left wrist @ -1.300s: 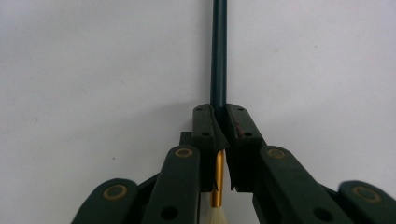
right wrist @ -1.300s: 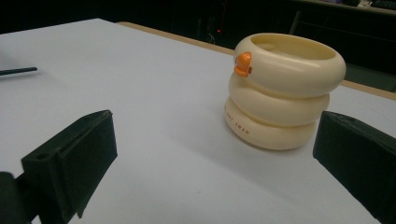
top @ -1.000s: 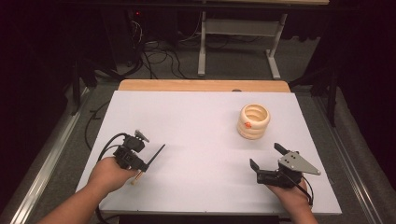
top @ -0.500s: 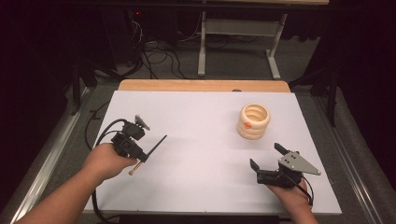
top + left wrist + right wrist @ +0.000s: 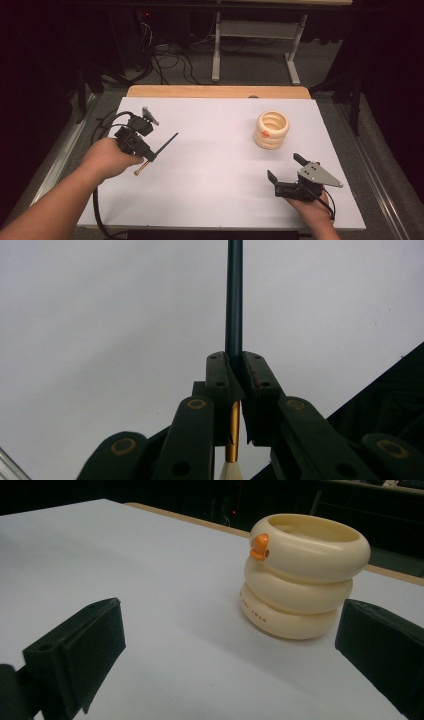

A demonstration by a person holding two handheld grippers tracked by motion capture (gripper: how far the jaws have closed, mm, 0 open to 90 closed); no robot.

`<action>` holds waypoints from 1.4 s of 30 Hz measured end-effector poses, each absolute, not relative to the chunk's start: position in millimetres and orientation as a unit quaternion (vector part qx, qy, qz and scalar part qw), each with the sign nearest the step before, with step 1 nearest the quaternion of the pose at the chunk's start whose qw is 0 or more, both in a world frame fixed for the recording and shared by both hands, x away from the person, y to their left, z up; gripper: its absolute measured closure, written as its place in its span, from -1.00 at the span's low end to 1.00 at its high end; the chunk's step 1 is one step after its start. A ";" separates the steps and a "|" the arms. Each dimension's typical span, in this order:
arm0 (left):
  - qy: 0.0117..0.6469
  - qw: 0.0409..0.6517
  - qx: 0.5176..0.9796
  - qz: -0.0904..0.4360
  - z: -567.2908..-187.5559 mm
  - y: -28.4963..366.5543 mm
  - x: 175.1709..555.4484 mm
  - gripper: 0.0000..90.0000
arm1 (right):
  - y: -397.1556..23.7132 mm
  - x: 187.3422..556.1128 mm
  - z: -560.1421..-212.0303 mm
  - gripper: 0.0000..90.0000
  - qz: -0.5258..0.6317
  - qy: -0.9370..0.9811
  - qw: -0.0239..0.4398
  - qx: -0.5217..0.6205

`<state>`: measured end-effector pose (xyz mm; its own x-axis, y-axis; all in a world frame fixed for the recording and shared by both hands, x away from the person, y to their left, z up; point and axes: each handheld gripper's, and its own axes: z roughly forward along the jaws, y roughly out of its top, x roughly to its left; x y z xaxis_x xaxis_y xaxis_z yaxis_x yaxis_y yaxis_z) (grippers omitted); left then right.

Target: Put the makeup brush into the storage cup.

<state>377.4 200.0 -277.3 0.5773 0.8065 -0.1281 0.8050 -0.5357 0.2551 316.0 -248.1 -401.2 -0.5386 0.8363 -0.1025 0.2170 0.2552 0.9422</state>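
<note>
**Jaws: left clamped on brush, right spread**

Jaws of my left gripper (image 5: 150, 152) pinch a dark-handled brush (image 5: 234, 300) above the white worktop (image 5: 210, 130), well left of the cream ringed holder (image 5: 271, 130). Holder's inside is hidden. My right gripper (image 5: 285, 167) gapes just before the holder, path unobstructed.

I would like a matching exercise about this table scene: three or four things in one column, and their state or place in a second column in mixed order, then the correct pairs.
Column 1
1. left claw
2. right claw
3. paintbrush
4. cream duck-shaped holder

Column 2
A. stands upright on the white table, on its far right part
B. open, with nothing between its jaws
C. dark handle points out past the jaws, pale bristle end toward the hand
D. shut on a thin handle

Pairs: 1-D, 2-B, 3-C, 4-A
</note>
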 end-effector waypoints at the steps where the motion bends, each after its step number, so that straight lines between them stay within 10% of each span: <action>1: 0.459 0.144 0.876 0.003 -276.5 199.2 378.0 0.85 | -247.9 316.0 -401.2 -0.98 0.491 0.727 0.315 0.362; 42: 0.289 0.111 0.951 0.019 -304.6 108.6 379.1 0.85 | -244.2 315.6 -402.4 -0.98 0.488 0.732 0.316 0.355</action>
<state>379.1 108.6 -304.6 0.8321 0.5539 -0.0276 0.5454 -0.8083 0.2217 315.6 -244.2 -402.4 -0.5484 0.8280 -0.1166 0.2109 0.2720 0.9389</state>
